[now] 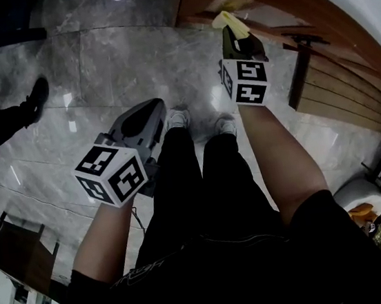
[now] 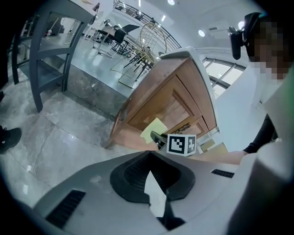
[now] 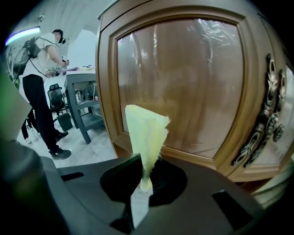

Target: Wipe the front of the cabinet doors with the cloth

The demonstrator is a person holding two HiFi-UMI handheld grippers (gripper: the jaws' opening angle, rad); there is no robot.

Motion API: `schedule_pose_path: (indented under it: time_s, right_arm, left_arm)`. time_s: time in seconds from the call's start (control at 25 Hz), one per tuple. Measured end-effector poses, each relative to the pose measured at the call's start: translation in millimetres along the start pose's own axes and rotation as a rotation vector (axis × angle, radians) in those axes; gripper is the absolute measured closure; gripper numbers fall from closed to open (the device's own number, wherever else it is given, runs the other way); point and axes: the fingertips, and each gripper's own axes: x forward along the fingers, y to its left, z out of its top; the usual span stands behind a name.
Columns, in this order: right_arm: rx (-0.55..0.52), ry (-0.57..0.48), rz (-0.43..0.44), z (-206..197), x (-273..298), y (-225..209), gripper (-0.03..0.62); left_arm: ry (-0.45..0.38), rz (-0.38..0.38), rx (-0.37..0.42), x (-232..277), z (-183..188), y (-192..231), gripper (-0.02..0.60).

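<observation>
A pale yellow cloth (image 3: 146,133) stands up out of my right gripper (image 3: 145,180), which is shut on its lower end. It hangs a short way in front of the wooden cabinet door (image 3: 183,78), whose panel is glossy; I cannot tell if the cloth touches it. From the head view the right gripper (image 1: 233,32) points at the cabinet (image 1: 349,85) with the cloth (image 1: 226,18) at its tip. My left gripper (image 1: 145,113) is held low over the floor, shut and empty. In the left gripper view its tips (image 2: 149,161) meet, and the cloth (image 2: 154,128) shows against the cabinet (image 2: 172,103).
Ornate metal handles (image 3: 268,121) run down the door's right edge. A person (image 3: 39,82) stands by a grey table (image 3: 85,94) at the left. Someone's dark shoes (image 1: 31,103) rest on the marble floor. A grey shelf frame (image 2: 46,50) stands far left.
</observation>
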Motion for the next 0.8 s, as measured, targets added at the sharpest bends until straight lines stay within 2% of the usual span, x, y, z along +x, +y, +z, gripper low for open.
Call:
schedule_pose_path:
  time_s: [0.8]
  right_arm:
    - [0.087, 0.008, -0.113, -43, -49, -110, 0.554]
  left_arm:
    - [0.09, -0.05, 0.045, 68, -25, -68, 0.575]
